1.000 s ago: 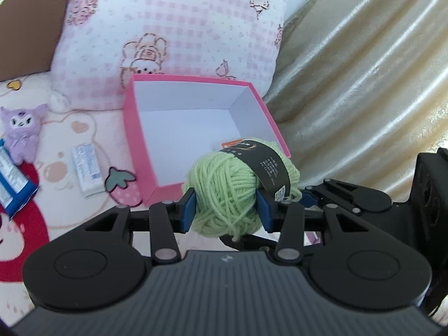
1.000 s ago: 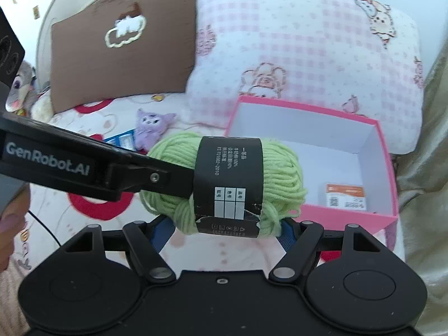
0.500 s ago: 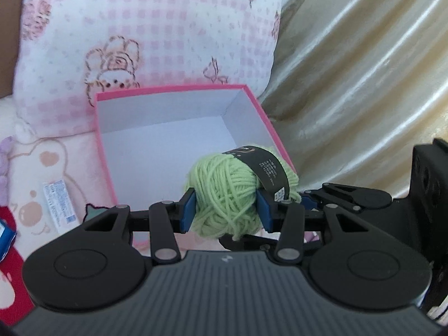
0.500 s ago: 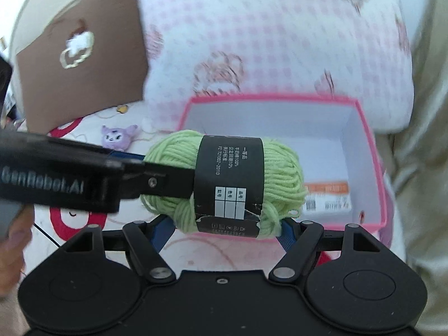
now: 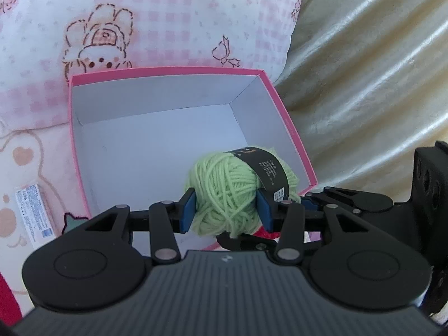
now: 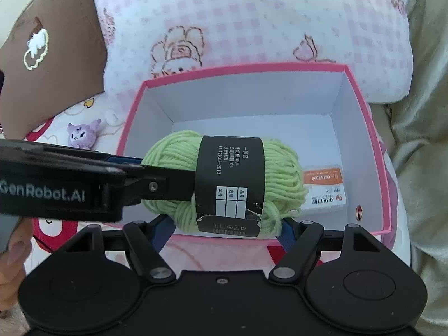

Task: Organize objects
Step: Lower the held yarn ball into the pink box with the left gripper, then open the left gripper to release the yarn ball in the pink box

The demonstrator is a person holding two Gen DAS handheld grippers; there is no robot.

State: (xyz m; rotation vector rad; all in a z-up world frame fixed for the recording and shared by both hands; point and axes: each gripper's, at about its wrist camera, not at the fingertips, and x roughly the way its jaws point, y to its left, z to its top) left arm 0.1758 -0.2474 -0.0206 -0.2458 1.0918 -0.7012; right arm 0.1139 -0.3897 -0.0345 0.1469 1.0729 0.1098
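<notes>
A green yarn ball (image 5: 224, 196) with a black paper band hangs over the near part of an open pink box (image 5: 168, 70) with a white inside. My left gripper (image 5: 225, 210) is shut on the ball, its blue pads pressing the sides. My right gripper (image 6: 225, 232) holds the same yarn ball (image 6: 280, 173) from below, a pad at each end. In the right wrist view the left gripper's black body comes in from the left. An orange-and-white packet (image 6: 324, 190) lies inside the pink box (image 6: 246, 68), at its right.
A pink checked pillow (image 5: 168, 14) leans behind the box, with a brown cushion (image 6: 42, 56) to its left. A purple plush (image 6: 81, 135) and a white packet (image 5: 32, 215) lie on the bedsheet left of the box. Shiny beige fabric (image 5: 364, 84) rises at the right. A hand (image 6: 14, 254) shows at lower left.
Both grippers have carried the yarn ball forward and down, from in front of the box to above its near part. The box now fills more of both views.
</notes>
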